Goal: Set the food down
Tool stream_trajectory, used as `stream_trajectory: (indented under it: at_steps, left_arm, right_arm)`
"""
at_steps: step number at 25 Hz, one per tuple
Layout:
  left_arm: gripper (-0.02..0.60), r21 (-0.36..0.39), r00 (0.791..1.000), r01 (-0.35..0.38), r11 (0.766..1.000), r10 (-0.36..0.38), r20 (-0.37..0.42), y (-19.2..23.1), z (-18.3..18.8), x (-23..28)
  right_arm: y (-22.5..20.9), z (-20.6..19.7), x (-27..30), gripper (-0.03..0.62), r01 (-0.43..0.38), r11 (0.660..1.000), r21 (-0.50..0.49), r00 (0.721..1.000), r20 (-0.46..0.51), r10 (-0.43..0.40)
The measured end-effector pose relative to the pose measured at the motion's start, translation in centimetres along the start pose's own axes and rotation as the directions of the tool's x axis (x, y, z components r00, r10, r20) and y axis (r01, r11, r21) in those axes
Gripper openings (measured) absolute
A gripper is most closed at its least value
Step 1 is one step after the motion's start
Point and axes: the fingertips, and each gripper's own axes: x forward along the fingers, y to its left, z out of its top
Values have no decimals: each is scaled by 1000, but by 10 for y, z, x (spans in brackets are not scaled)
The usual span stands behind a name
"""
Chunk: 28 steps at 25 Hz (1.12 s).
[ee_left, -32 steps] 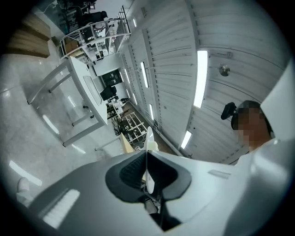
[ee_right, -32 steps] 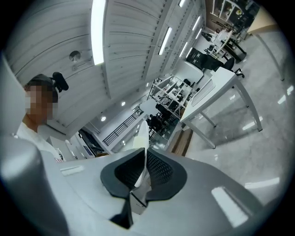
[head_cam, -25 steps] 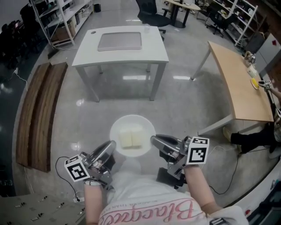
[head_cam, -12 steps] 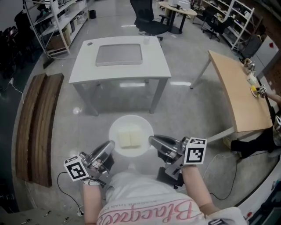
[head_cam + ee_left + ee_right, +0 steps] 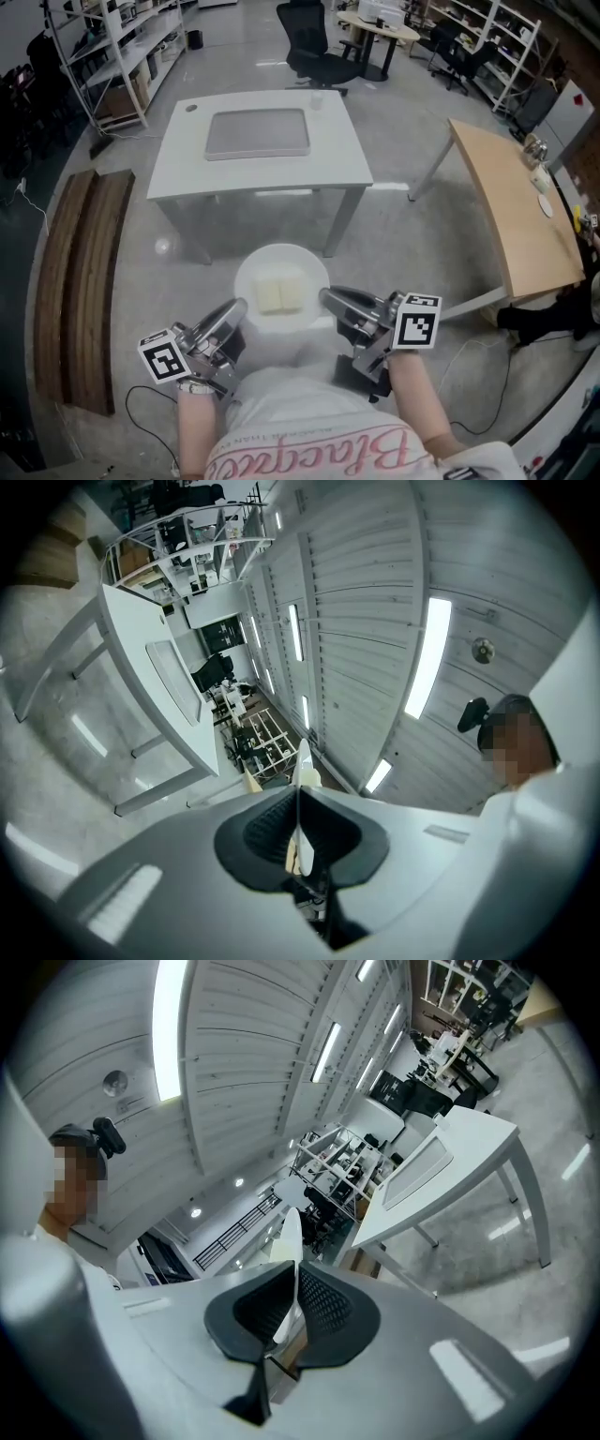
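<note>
The plate (image 5: pixel 247 277) hangs in the air over the floor, just ahead of the person's body, with the food (image 5: pixel 279 295) lying near its middle. The left claw (image 5: pixel 238 307) is clamped tight on the rim at about 8 o'clock and the right claw (image 5: pixel 324 297) on the rim at about 4 o'clock. Each gripper view shows the thin white edge pinched between ribbed pads that are all but closed. The main risk is that only two narrow bites on a slick rim carry the whole load. If one hand dips or twists, the plate probably pivots about the line between the claws and the food slides toward the low side. If the hands drift apart or together, the rim could work out of the pads. The white table (image 5: pixel 342 159) stands ahead at 12 o'clock and the plate is not yet over it. Letting go too near its front edge could leave the plate overhanging, and landing half on the grey mat (image 5: pixel 258 133) could leave it rocking. A loose cable (image 5: pixel 141 403) on the floor at 7 o'clock could catch a foot. The food looks like two pale blocks lying flat side by side. Together they span roughly 9 to 3 o'clock, while each block's own long axis seems to run from 6 to 12 o'clock, tipped slightly toward 1.
</note>
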Motion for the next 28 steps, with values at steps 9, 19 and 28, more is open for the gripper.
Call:
stream_trajectory:
  at_steps: [9,19,28]
  left_arm:
    - [11,-34,1000,-24,999,24,7,18,19,11]
    - [11,-63,997,-66,996,67,27,54,56,42]
    - [11,-91,993,-103,990,108,46,91,103,95]
  right_arm:
    - [-18,17,18,14,7,1000,26,1000,-9,-7]
    - [-60,55,51,15,7,998,56,999,-49,-4]
    - [-109,118,80,15,-3,997,80,995,-96,11]
